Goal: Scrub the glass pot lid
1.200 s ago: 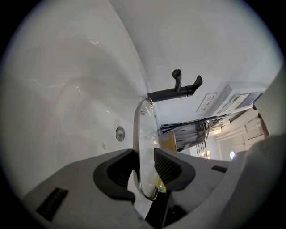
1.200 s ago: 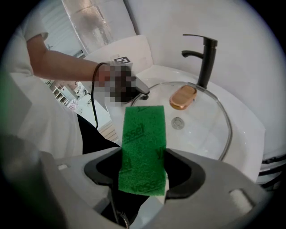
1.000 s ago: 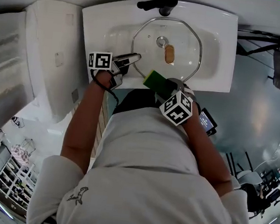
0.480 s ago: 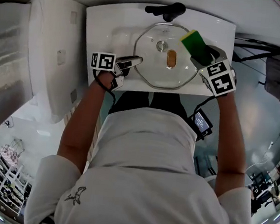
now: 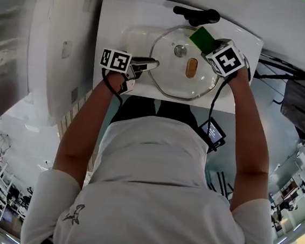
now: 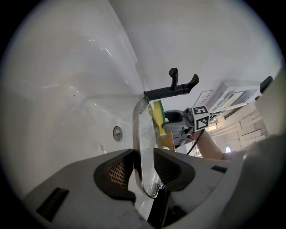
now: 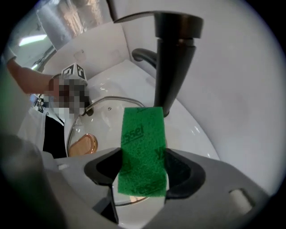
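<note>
Two claws share this job. The left claw (image 6: 143, 169) is pinched shut on the rim of the glass lid (image 6: 145, 129), which sits right between its jaws. The right claw (image 7: 143, 174) squeezes a green sponge (image 7: 144, 143). Just past the sponge tip is the lid in the white sink (image 7: 199, 129), then the black tap (image 7: 172, 58). My tip: hold the rim firm, press the sponge flat, rub in circles.

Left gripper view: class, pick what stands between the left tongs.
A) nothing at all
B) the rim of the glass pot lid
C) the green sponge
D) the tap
B: the glass pot lid stands edge-on between the left tongs, both pads against its rim, while the green sponge is clamped in the right tongs.
</note>
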A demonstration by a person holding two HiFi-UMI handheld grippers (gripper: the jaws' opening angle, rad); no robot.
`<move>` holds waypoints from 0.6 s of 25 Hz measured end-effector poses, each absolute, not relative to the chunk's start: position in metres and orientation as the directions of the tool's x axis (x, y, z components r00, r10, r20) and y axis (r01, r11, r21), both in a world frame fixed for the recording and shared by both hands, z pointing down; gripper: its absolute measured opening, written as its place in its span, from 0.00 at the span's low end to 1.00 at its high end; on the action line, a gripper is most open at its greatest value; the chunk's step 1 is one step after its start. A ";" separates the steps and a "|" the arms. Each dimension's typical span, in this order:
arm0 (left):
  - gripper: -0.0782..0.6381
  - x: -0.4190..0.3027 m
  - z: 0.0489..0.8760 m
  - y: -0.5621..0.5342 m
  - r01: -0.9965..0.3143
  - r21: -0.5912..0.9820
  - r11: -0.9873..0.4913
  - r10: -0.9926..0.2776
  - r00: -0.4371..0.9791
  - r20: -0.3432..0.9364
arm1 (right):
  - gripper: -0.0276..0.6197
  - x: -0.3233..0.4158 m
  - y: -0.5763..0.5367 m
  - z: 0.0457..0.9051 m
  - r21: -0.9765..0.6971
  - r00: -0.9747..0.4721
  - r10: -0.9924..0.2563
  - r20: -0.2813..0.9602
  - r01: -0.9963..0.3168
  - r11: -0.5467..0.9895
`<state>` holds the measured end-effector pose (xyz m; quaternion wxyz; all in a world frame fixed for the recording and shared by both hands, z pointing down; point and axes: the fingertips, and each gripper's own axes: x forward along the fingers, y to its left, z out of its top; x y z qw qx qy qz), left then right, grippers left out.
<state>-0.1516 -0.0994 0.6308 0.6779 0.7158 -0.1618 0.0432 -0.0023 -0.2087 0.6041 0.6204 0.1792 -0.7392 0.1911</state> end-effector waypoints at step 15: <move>0.30 -0.156 0.630 -0.099 -0.265 0.964 -0.029 -0.178 0.950 0.256 | 0.50 -0.081 -0.215 0.602 0.045 -0.065 -0.060 0.996 -0.206 0.977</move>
